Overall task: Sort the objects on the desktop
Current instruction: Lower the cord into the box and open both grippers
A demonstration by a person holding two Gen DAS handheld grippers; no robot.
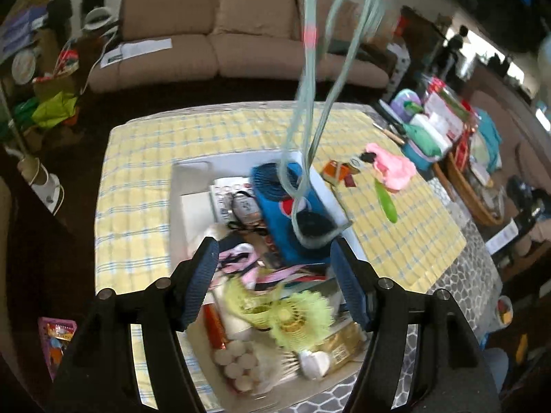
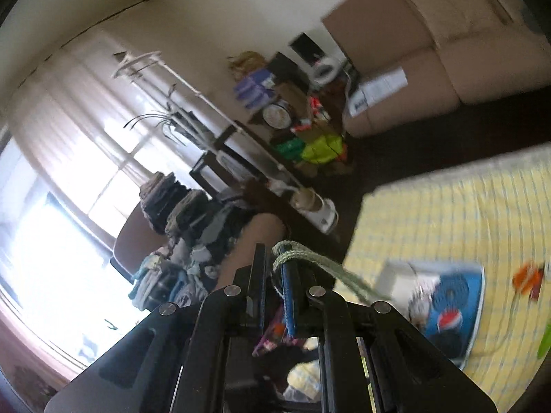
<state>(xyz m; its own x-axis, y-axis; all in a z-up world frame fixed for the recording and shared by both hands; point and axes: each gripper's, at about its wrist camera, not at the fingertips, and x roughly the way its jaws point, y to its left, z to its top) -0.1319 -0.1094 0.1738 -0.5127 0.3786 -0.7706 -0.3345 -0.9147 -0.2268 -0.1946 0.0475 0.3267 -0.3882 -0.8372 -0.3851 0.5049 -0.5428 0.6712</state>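
Where writing shows, we read only Pepsi logo on blue fan (image 1: 292,213) in white box (image 1: 193,179). Right gripper (image 2: 275,261) clamps pale green cord (image 2: 330,272); cord hangs across view. Left gripper (image 1: 272,261) gapes above box, holding nothing.

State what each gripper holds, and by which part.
Right gripper pinches the blue speaker's pale green cord near its loop end; left gripper holds nothing.

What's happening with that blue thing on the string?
A person is sorting things with two hand-held grippers. The right gripper is shut on a pale green braided cord, and the blue Pepsi-logo speaker hangs from that cord over the white box of jumbled small things on the yellow checked tablecloth. The left gripper is open above the box, holding nothing.
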